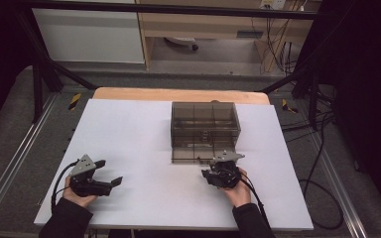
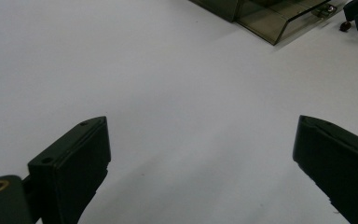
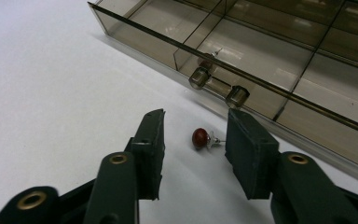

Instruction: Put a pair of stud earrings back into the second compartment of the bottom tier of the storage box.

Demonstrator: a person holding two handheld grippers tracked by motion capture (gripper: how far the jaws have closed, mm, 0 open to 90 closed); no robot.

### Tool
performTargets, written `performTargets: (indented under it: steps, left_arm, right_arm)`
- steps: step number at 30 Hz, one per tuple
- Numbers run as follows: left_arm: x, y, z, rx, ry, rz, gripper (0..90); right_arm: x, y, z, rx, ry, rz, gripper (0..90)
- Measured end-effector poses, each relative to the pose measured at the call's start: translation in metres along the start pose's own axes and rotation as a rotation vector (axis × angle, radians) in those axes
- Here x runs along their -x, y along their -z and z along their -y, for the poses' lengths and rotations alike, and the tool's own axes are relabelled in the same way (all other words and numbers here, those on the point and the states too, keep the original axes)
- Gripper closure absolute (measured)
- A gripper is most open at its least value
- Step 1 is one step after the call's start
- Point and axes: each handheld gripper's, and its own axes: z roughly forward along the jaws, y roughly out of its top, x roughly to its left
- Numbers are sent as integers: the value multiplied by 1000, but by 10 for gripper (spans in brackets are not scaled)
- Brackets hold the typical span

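Hidden or unclear: the red earring (image 3: 201,138) sits out of sight behind the right gripper (image 1: 222,173) from the high view; in the left gripper view it is a dark speck (image 2: 345,26) at the frame's upper right edge. The smoky organiser box (image 1: 204,130) is cut off at top and right in the right gripper view.
Earring place: lies on the white surface (image 1: 129,148), just in front of the box's open drawer (image 3: 242,60), near its two round knobs.
Earring axis: lying flat; red ball to the left, thin post pointing right toward the right-hand jaw.
Right gripper jaws: partly spread, straddling the earring, neither pad touching it.
Left gripper (image 1: 96,178) jaws: spread wide over bare surface, nothing between them, well apart from the box.
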Motion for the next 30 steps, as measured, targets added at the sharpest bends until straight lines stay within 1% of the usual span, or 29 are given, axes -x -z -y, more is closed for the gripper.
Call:
performTargets:
  steps: [9,15,20,23,30]
  left_arm:
    - [0,0,0,0,-1,-1,42]
    - [0,0,0,0,-1,-1,42]
    - [0,0,0,1,-1,-1,42]
    - [0,0,0,1,-1,0,42]
    - [0,0,0,0,-2,0,42]
  right_arm:
    - [-1,-3,-1,-14,7,10,675]
    - [-2,-6,0,-24,17,20,699]
    - [-2,-6,0,-25,22,33,740]
    - [-2,-7,-1,-21,29,45,747]
    - [-4,-10,-3,-22,34,42,739]
